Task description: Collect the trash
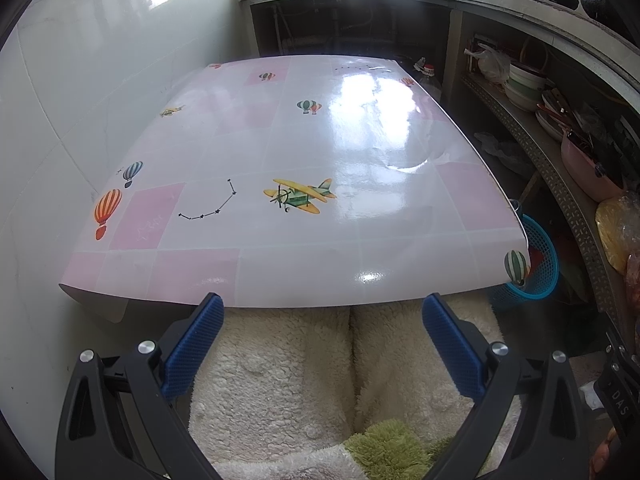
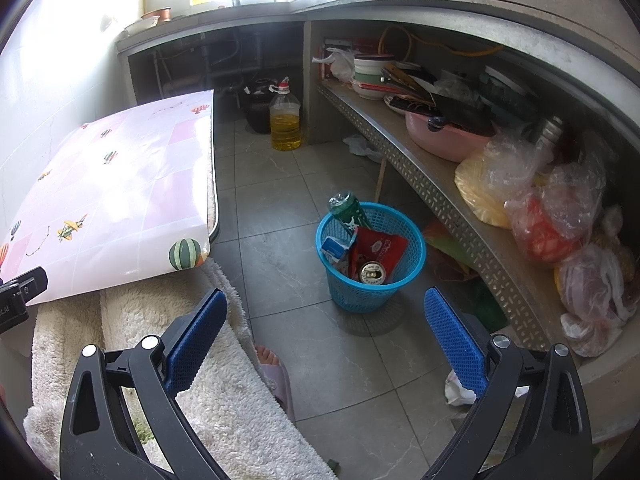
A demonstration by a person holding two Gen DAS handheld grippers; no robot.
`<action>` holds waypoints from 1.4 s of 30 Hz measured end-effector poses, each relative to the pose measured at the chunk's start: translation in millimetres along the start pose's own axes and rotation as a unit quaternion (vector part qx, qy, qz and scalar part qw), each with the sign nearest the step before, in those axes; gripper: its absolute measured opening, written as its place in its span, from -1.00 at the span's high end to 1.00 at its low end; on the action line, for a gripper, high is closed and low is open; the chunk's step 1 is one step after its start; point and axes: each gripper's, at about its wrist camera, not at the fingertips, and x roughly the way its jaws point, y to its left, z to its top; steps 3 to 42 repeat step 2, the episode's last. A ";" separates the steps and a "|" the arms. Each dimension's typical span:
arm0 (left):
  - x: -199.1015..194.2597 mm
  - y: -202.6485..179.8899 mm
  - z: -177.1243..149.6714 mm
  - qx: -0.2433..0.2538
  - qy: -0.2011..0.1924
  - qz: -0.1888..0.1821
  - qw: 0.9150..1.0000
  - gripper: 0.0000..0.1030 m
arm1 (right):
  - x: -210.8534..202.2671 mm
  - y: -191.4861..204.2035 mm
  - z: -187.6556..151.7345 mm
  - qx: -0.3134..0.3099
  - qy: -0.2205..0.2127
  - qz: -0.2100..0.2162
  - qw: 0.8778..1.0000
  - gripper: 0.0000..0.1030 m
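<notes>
A blue mesh trash basket [image 2: 372,292] stands on the tiled floor right of the table. Inside it are a green plastic bottle [image 2: 348,210], a red wrapper [image 2: 380,250], a small blue-and-white carton [image 2: 334,248] and a drink can [image 2: 372,273]. My right gripper [image 2: 324,336] hangs open above the floor just in front of the basket, nothing between its fingers. My left gripper [image 1: 322,340] is open and empty at the table's near edge, over a fleecy lap. The basket [image 1: 540,264] peeks out past the table's right corner in the left wrist view.
The table [image 1: 280,152] carries a glossy pink cloth with planes and balloons. A perforated metal shelf [image 2: 440,184] on the right holds bowls, a pink pot and plastic bags. An oil jug [image 2: 285,120] stands on the floor behind. A slippered foot [image 2: 272,368] and crumpled white paper [image 2: 456,392] lie near me.
</notes>
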 end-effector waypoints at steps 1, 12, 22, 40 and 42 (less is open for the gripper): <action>-0.4 -0.7 -0.1 0.000 0.000 0.000 1.000 -0.89 | 0.0 0.2 0.4 0.000 0.000 0.000 1.000 -0.85; 0.2 -0.2 0.1 0.000 0.000 -0.001 1.000 -0.89 | -0.1 0.2 0.0 0.000 0.000 0.000 1.000 -0.85; 0.2 -0.2 0.1 0.000 0.000 -0.001 1.000 -0.89 | -0.1 0.2 0.0 0.000 0.000 0.000 1.000 -0.85; 0.2 -0.2 0.1 0.000 0.000 -0.001 1.000 -0.89 | -0.1 0.2 0.0 0.000 0.000 0.000 1.000 -0.85; 0.2 -0.2 0.1 0.000 0.000 -0.001 1.000 -0.89 | -0.1 0.2 0.0 0.000 0.000 0.000 1.000 -0.85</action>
